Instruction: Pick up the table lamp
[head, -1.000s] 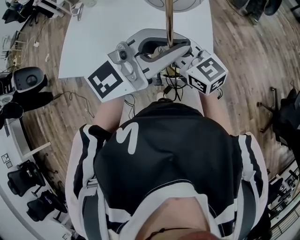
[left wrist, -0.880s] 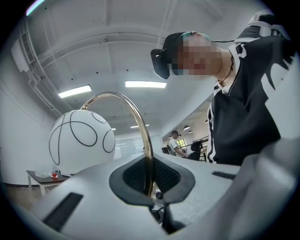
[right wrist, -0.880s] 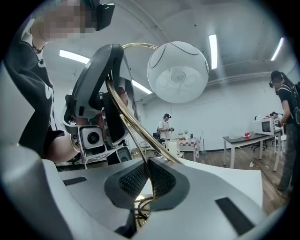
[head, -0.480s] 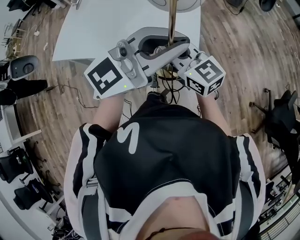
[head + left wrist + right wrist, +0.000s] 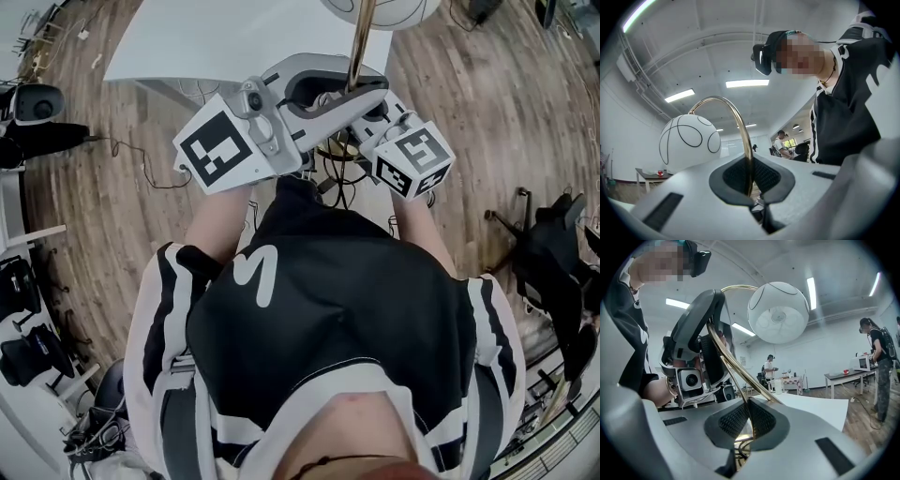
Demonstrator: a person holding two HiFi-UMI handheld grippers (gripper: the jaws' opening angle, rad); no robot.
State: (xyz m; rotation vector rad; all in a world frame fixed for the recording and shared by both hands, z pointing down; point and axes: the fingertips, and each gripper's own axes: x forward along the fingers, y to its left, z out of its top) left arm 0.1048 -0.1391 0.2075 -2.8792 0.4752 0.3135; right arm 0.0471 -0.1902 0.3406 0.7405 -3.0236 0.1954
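Backing away from the counter [image 5: 216, 42], I grip the table lamp [image 5: 689, 143] by its stem in the left claw [image 5: 751, 187] and right claw [image 5: 749, 420], so it's picked up.

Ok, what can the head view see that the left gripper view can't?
Only the head view shows the marker cubes from above: the left cube and the right cube. Only the left gripper view shows the ceiling lights and the whole round lampshade with its black loops; the head view catches just its edge. Both show the gold lamp stem and the left tongs shut on it.
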